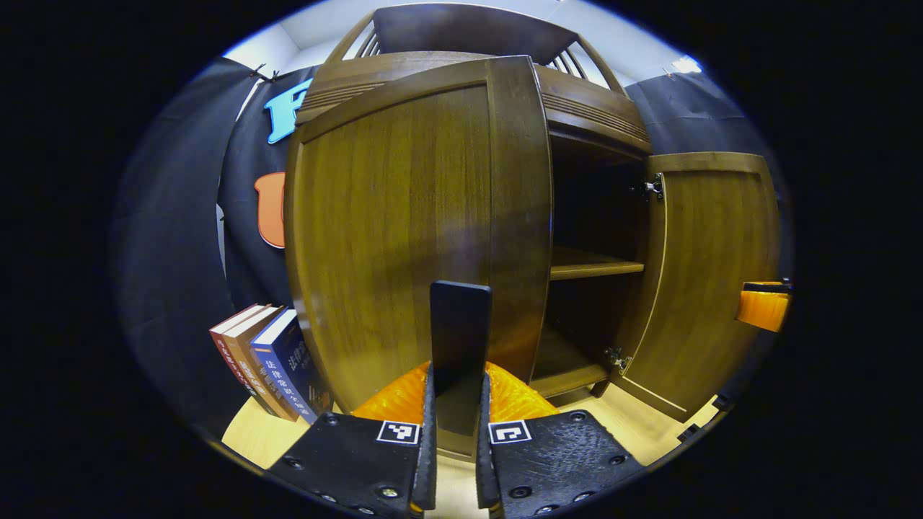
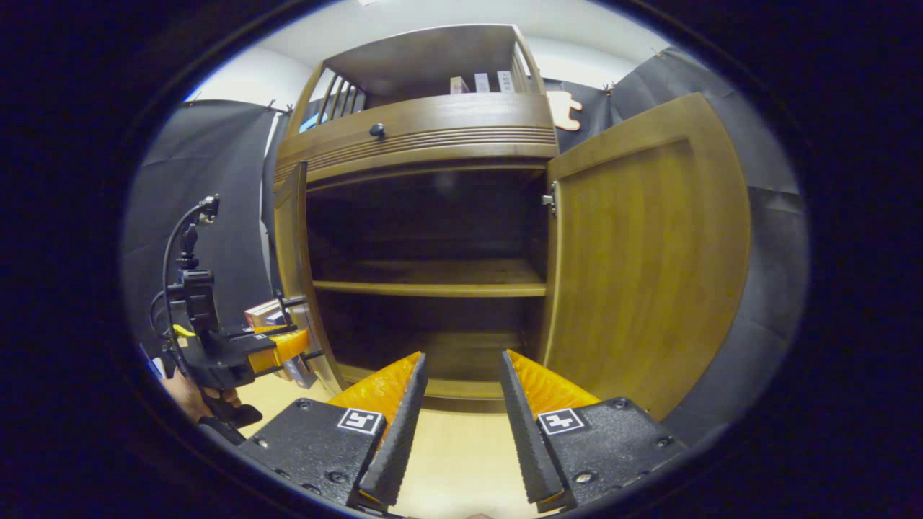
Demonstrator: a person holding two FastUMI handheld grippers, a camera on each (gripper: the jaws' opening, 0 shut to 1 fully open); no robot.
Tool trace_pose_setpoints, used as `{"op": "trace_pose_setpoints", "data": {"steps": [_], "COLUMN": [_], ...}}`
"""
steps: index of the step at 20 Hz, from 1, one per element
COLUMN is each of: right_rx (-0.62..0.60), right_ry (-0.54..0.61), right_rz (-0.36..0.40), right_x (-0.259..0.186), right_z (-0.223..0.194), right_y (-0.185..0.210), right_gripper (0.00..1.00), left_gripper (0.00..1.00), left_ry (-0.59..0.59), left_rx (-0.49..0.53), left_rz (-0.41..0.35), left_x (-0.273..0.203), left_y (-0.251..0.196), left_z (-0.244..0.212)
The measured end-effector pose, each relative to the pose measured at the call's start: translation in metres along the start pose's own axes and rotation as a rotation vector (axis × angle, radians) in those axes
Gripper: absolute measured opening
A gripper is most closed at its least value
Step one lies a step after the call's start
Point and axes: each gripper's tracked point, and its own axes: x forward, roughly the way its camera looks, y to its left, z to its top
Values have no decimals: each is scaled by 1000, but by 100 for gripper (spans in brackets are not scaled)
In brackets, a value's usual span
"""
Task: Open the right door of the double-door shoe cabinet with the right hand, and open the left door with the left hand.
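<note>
A: State the step in hand

B: Second door. The brown wooden double-door shoe cabinet (image 2: pixel 425 137) stands on the pale wood floor (image 2: pixel 454 461) with its brown panelled right door (image 2: pixel 642 259) swung wide, its inner face toward the right gripper view. The brown panelled left door (image 1: pixel 418 223) is part open: in the left gripper view a dark gap stands between its free edge and the cabinet interior, with the middle shelf (image 1: pixel 595 268) showing through

A: Condition of the left tool?

B: The left tool (image 1: pixel 458 404), black with orange fingers, is closed on a flat black handle (image 1: pixel 460 324) that stands up in front of the left door. Both fingers lie against its sides. From the right gripper view, the same tool (image 2: pixel 277 344) sits at the left door's edge, held by a hand (image 2: pixel 198 396)

A: And the right tool?

B: The right tool (image 2: pixel 461 404) is open, fingers spread, gripping nothing. It faces the cabinet interior, apart from the right door. Judged from this, the right door step is complete

A: What does the next move call for?

B: Judgement only: keep the grip on the handle and pull along the door's arc about its hinges, outward toward the stack of leaning books (image 1: pixel 270 364) beside the cabinet. Those books stand near the swing path, so the door may meet them before full opening. Release only when the door rests wide
</note>
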Motion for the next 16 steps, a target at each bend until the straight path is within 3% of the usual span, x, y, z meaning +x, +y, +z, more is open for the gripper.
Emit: {"op": "trace_pose_setpoints", "data": {"steps": [7, 8, 9, 12, 13, 14, 16], "right_rx": [-25, -27, -28, -21, -16, -14, -16], "right_ry": [-3, -1, 0, -6, -9, -10, -11], "right_rz": [84, 90, 95, 109, 116, 121, 132], "right_x": [8, 8, 8, 12, 12, 13, 15], "right_z": [2, 1, 0, 2, 1, 3, 3], "right_y": [29, 31, 33, 36, 37, 41, 46], "right_gripper": [67, 65, 65, 63, 63, 65, 67], "left_gripper": [20, 29, 20, 20, 29, 20, 20], "left_ry": [-1, -1, 0, 3, 0, 0, -1], "left_rx": [12, 13, 11, 35, 44, 46, 34], "left_rz": [50, 60, 73, 132, 154, 169, 190], "left_x": [-31, -36, -41, -57, -62, -66, -73], "left_y": [21, 25, 30, 46, 51, 57, 65], "left_z": [-5, -6, -7, -9, -10, -10, -12]}}
